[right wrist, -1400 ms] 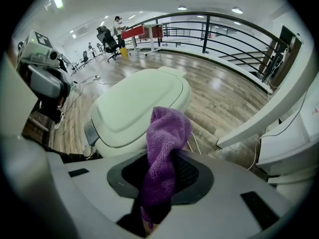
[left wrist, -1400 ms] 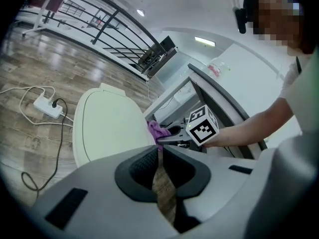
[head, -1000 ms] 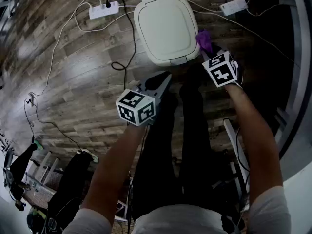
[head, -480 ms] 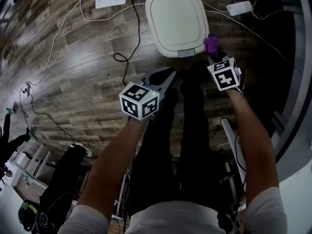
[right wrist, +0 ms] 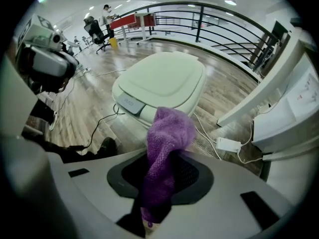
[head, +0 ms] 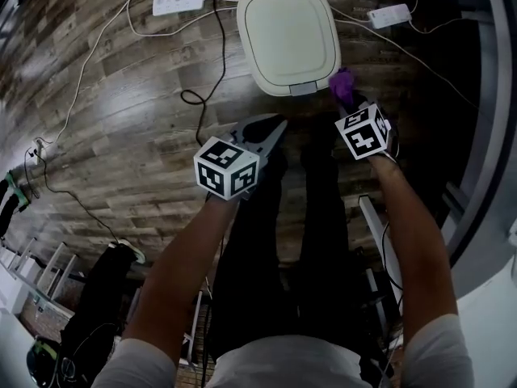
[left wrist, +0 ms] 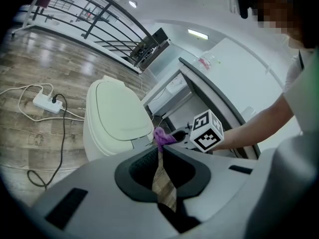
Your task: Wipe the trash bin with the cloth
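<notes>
Purple cloth (right wrist: 167, 143) is pinched between the jaws of the right gripper (head: 352, 103). Its fluffy top is bunched up past the jaw tips, and a small end is left hanging at the back. In the head view the cloth is held just beside the front right corner of the trash bin (head: 287, 35), close to the grey button (head: 304, 88) on the front edge of the closed lid. Whether the bin is touched by the cloth cannot be told. The jaws of the left gripper (head: 277, 126) are pressed together at the tips, with only a thin slit behind them, and nothing is held there. That gripper is kept near the bin's front, a little to the left, and apart from it. The bin is stood on a wooden floor (head: 121, 136). Lots of bare floor is left open on the bin's left side, but a black cable (head: 202, 95) is looped there and a white power strip (head: 176, 4) is laid near the back corner. Less room is found on the right side, where a white plug box (head: 388, 14) with thin wires is laid close by, with a dark strip and a curved white wall (head: 497, 314) beyond it. Only a small bit of floor is left between the bin's front and the person's legs (head: 299, 241).
</notes>
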{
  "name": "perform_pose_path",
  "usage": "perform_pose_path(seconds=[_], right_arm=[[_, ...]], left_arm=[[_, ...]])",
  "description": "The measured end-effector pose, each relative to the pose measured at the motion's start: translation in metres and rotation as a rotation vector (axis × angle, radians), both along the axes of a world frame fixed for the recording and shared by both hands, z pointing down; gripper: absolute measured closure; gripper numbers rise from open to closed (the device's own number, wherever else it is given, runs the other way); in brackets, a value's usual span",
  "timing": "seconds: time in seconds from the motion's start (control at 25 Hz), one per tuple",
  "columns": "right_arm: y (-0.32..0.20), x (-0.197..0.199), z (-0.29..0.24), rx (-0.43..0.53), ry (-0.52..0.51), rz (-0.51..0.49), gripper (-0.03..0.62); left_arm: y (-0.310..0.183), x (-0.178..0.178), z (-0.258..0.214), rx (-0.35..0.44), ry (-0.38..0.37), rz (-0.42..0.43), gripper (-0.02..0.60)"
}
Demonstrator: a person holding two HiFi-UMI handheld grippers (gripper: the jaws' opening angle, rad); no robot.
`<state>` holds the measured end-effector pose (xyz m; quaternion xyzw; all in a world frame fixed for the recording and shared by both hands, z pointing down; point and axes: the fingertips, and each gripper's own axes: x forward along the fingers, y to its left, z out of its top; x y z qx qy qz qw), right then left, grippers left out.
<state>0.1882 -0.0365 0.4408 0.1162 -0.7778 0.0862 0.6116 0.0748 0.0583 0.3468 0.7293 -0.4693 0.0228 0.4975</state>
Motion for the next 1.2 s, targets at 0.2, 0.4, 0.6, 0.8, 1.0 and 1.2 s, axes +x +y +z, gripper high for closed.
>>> perform_pose_path(seconds=[0.2, 0.4, 0.6, 0.8, 1.0, 1.2], right_arm=[[0.029, 0.006, -0.001, -0.045, 0.013, -0.165, 0.487], [0.06, 0.013, -0.017, -0.102, -0.033, -0.249, 0.487], [0.036, 0.026, -0.027, -0.061, -0.059, -0.071, 0.487], [-0.014, 0.042, -0.014, -0.003, -0.052, 0.21, 0.487], [-0.021, 0.023, 0.002, -0.036, -0.045, 0.326, 0.487], [0.009, -0.001, 0.011, -0.069, -0.023, 0.275, 0.487]], left_arm=[[-0.006, 0.005, 0.003, -0.003, 0.008, -0.033, 0.552], [0.003, 0.013, 0.002, -0.023, 0.009, -0.056, 0.552], [0.006, 0.01, 0.002, -0.033, 0.006, -0.069, 0.552], [0.005, 0.005, 0.004, -0.022, 0.0, -0.068, 0.552], [0.006, 0.001, 0.005, -0.022, 0.01, -0.072, 0.552], [0.01, -0.005, 0.005, -0.016, 0.017, -0.08, 0.552]])
